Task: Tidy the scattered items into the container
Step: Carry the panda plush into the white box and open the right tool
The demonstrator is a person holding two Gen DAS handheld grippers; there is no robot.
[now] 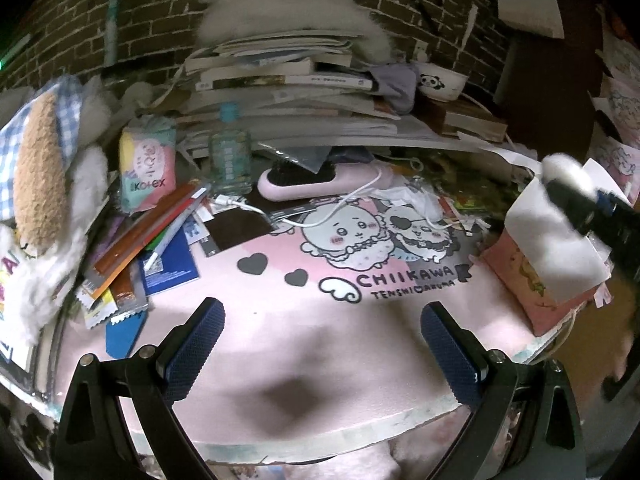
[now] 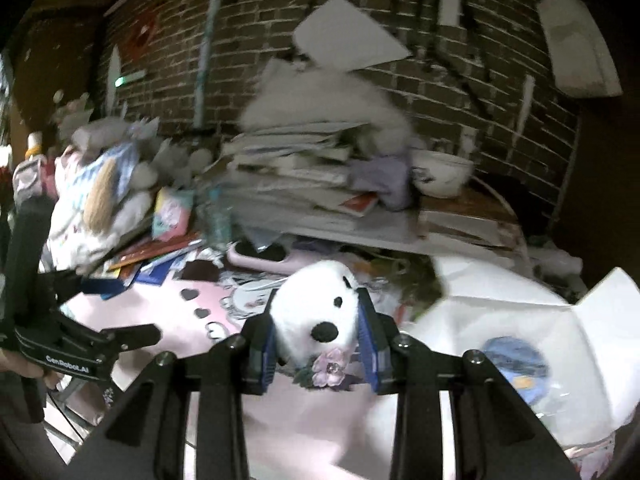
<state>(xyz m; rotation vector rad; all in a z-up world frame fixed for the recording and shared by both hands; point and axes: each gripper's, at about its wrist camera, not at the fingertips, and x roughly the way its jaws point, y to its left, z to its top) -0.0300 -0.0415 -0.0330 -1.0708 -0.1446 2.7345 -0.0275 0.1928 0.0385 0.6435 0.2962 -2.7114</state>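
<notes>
My right gripper [image 2: 318, 340] is shut on a white plush dog [image 2: 316, 304] with a black nose and a pink flower at its neck, held above the pink Chiikawa mat [image 2: 172, 312]. Just to its right stands a white open box [image 2: 504, 320] with a blue item inside. In the left wrist view, the same right gripper [image 1: 576, 196] with the white plush dog [image 1: 560, 168] hovers over the white box [image 1: 548, 236] at the right. My left gripper [image 1: 320, 344] hangs open over the bare front of the mat [image 1: 320, 304], with nothing between its fingers.
Loose packets and pens [image 1: 140, 244], a Kotex pack [image 1: 148, 168], a glass bottle [image 1: 230, 160], a pink hairbrush [image 1: 320, 180] with a white cable lie behind the mat. Stacked books [image 1: 288, 80], a panda bowl [image 1: 442, 82] and plush toys [image 1: 44, 168] crowd the back and left.
</notes>
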